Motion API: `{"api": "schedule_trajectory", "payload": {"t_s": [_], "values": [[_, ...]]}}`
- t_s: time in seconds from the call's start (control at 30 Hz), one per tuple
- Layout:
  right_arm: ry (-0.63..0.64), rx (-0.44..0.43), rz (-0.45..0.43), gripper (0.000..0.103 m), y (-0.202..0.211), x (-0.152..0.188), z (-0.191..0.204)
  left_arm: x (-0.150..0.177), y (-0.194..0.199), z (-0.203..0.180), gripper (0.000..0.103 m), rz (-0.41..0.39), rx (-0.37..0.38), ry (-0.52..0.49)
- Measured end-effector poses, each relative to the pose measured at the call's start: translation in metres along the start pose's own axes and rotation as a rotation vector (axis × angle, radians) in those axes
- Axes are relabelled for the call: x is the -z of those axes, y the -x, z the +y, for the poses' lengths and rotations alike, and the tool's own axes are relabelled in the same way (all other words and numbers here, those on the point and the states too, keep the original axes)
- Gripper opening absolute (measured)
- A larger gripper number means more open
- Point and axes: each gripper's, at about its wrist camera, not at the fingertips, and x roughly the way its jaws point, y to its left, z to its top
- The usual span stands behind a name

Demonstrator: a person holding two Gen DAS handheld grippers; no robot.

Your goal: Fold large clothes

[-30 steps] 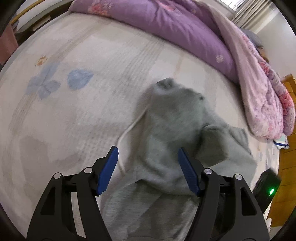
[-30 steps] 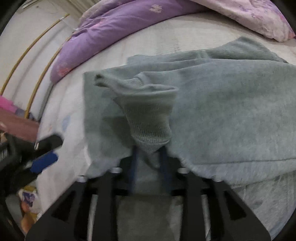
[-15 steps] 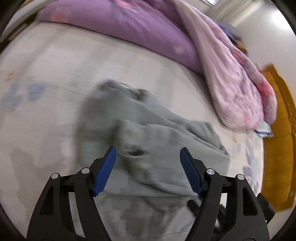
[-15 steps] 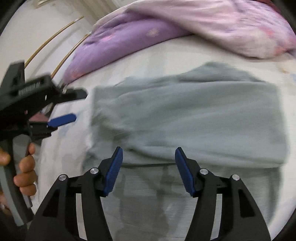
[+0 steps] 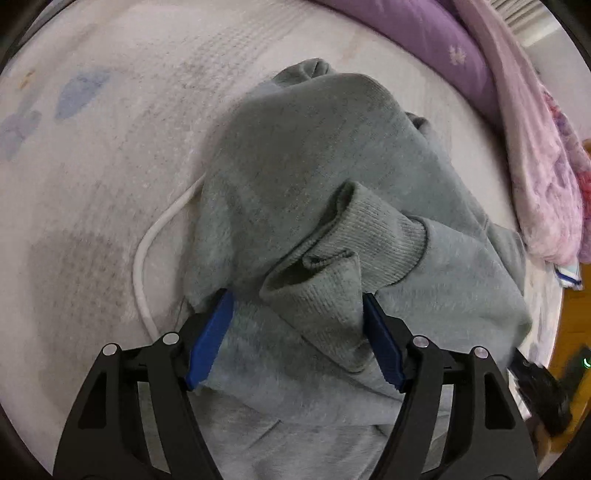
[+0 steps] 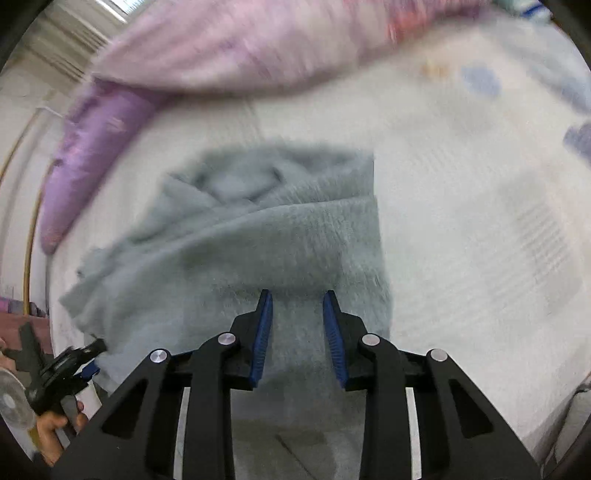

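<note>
A large grey fleece sweatshirt [image 5: 295,177] lies crumpled on the white bedspread [image 5: 92,166]. Its ribbed sleeve cuff [image 5: 343,266] lies folded across the body. My left gripper [image 5: 297,334] is open, its blue pads on either side of the cuff, low over the cloth. In the right wrist view the sweatshirt [image 6: 266,236] is blurred. My right gripper [image 6: 297,334] is open with a narrower gap, just above the cloth's near part. The left gripper [image 6: 70,373] shows at the lower left, in a hand.
A white cord [image 5: 147,251] curves on the bed left of the sweatshirt. A purple quilt [image 5: 424,33] and a pink quilt [image 5: 543,158] are heaped along the far side. Wooden furniture [image 5: 569,325] stands beyond the bed's right edge.
My right gripper let go of the cuff, opened, swung right, and its jaws have since narrowed. My left gripper moved down onto the cuff.
</note>
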Motion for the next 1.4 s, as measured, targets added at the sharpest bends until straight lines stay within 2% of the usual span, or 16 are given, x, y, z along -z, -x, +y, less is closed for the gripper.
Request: {"api": "schedule_trajectory", "payload": {"t_s": [0.03,0.1,0.17,0.27,0.37,0.4,0.5,0.6,0.7,0.8,0.83,0.9,0.97,1.03,1.17,1.4], "values": [[-0.013,0.014,0.015,0.026,-0.01,0.0,-0.003,0.001,-0.001,-0.011,0.072,-0.005,-0.047,-0.07],[0.021,0.046,0.015,0.026,-0.021,0.0,0.0,0.003,-0.005,-0.024,0.074,-0.022,-0.102,-0.138],[0.017,0.051,0.021,0.026,-0.021,0.0,0.001,0.001,-0.007,-0.025,0.074,-0.016,-0.102,-0.127],[-0.003,0.027,0.052,0.028,-0.012,-0.003,-0.001,-0.003,0.007,-0.02,0.075,0.006,-0.037,-0.097],[-0.036,-0.032,0.085,0.032,0.007,-0.01,-0.003,-0.016,0.035,-0.015,0.075,0.023,0.14,-0.092],[-0.036,-0.035,0.09,0.035,0.013,-0.013,-0.003,-0.023,0.044,-0.014,0.078,0.007,0.163,-0.104],[-0.012,-0.06,0.075,0.039,0.036,-0.031,0.0,-0.057,0.067,-0.009,0.087,-0.074,0.155,-0.127],[-0.003,0.003,0.048,0.043,0.042,-0.055,-0.002,-0.097,0.057,-0.002,0.088,-0.081,0.075,-0.129],[-0.014,0.069,0.048,0.048,0.037,-0.087,-0.009,-0.126,0.026,-0.004,0.088,-0.007,-0.013,-0.126],[-0.031,0.122,0.089,0.049,0.021,-0.107,-0.019,-0.143,0.007,0.002,0.088,0.036,-0.089,-0.15],[-0.037,0.124,0.112,0.049,0.015,-0.111,-0.023,-0.143,-0.005,0.001,0.088,0.083,-0.104,-0.162],[-0.047,0.136,0.142,0.049,0.004,-0.119,-0.025,-0.146,-0.023,0.002,0.088,0.165,-0.105,-0.163],[-0.046,0.143,0.19,0.049,-0.007,-0.124,-0.025,-0.148,-0.033,0.009,0.088,0.186,-0.14,-0.146],[-0.068,0.109,0.252,0.049,-0.02,-0.125,-0.029,-0.151,-0.04,0.014,0.088,0.205,-0.146,-0.135],[-0.055,0.199,0.293,0.05,-0.033,-0.127,-0.034,-0.156,-0.044,0.016,0.089,0.21,-0.161,-0.175],[-0.023,0.163,0.336,0.05,-0.045,-0.131,-0.028,-0.158,-0.051,0.002,0.089,0.195,-0.197,-0.198]]}}
